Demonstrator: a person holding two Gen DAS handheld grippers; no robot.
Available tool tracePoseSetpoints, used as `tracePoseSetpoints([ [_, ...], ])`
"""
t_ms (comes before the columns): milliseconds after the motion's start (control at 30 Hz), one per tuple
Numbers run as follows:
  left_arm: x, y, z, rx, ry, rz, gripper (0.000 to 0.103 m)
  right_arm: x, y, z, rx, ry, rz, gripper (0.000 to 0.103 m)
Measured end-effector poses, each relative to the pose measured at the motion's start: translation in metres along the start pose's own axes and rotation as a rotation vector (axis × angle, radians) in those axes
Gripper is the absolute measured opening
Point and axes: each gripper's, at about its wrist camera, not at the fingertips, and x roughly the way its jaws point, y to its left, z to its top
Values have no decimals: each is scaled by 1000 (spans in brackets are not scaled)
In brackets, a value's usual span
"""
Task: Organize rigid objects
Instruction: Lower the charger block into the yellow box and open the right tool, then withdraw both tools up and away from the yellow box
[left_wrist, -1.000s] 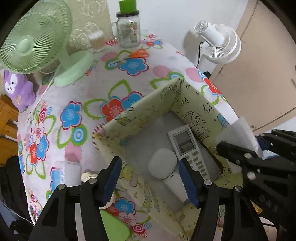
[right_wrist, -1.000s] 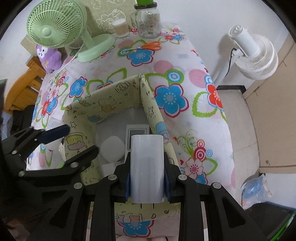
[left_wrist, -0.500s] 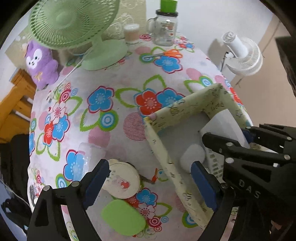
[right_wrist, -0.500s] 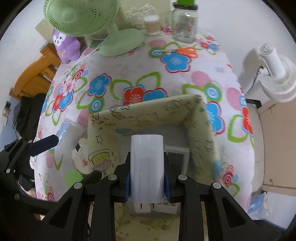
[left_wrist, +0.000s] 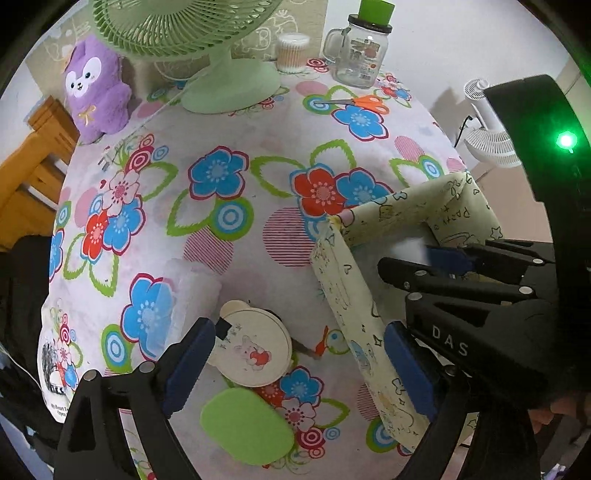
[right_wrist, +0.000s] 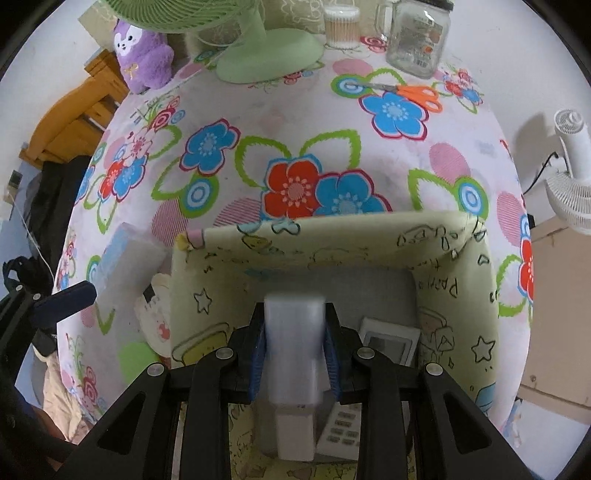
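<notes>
Gripping a translucent white bottle (right_wrist: 294, 354) between its blue pads, the right claw (right_wrist: 294, 360) pointed steeply down into the pale yellow fabric box (right_wrist: 332, 240), with the bottle's far end above the grey floor. A white remote control (right_wrist: 388, 341) lay inside at the bottle's 3 o'clock. The left claw (left_wrist: 295, 369) stood wide apart, its jaws having just been opening, with nothing pressed between the pads; it hovered over the flowered desk (left_wrist: 221, 184) at the box's 9 o'clock. Below it lay a round cream case (left_wrist: 255, 350) and, at the case's 6 o'clock, a green oval piece (left_wrist: 245, 428).
</notes>
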Motion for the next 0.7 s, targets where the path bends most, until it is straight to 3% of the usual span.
tracePoseSetpoints([
  [100,0,1,2,7,1,-2,95,-5,2,2,0,-18,3,36],
  [167,0,1,2,19,0,-3,95,-9,2,1,5,-38,-17,61],
  [233,-1,0,3,31,-1,-6,95,-14,2,0,19,-56,-23,79],
  [267,-2,-1,3,41,-3,-12,94,-16,2,-2,21,-60,-27,82],
  [700,-25,-10,-5,173,-43,-34,95,-49,4,-28,139,-118,-90,82],
])
